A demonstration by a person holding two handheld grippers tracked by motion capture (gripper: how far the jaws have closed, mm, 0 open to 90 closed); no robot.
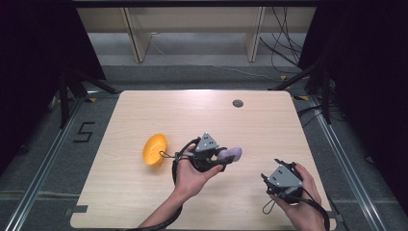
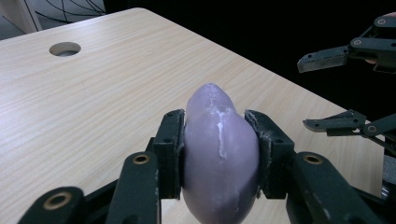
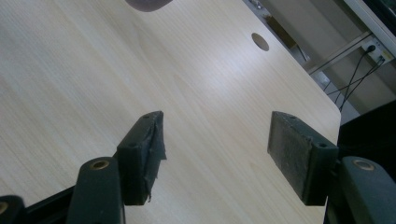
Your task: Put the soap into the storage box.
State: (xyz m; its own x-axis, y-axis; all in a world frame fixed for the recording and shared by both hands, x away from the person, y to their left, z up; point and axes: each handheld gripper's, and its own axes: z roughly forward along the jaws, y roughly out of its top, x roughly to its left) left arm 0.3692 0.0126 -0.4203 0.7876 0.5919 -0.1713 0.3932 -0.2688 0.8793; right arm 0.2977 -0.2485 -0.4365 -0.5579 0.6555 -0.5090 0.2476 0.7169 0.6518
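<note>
Purple eggplant (image 2: 219, 154) points away, lengthwise

Pale lilac, white-streaked egg-shaped piece (image 2: 219, 154) at lower centre of the left gripper view, between black jaws; orange-yellow bowl (image 1: 155, 150) left of centre in the high view; light wood-grain table (image 1: 144, 202); grey three-cornered plates on black grippers

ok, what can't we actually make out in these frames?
- Purple object: in the left gripper view its lower end is cut off by the bottom edge and the fingers cover its sides; what it is stays unclear.
- Yellow bowl: tipped on its side and small in the high view, contents unreadable.
- Right gripper: in the high view, fingertips hidden under its grey plate.
</note>
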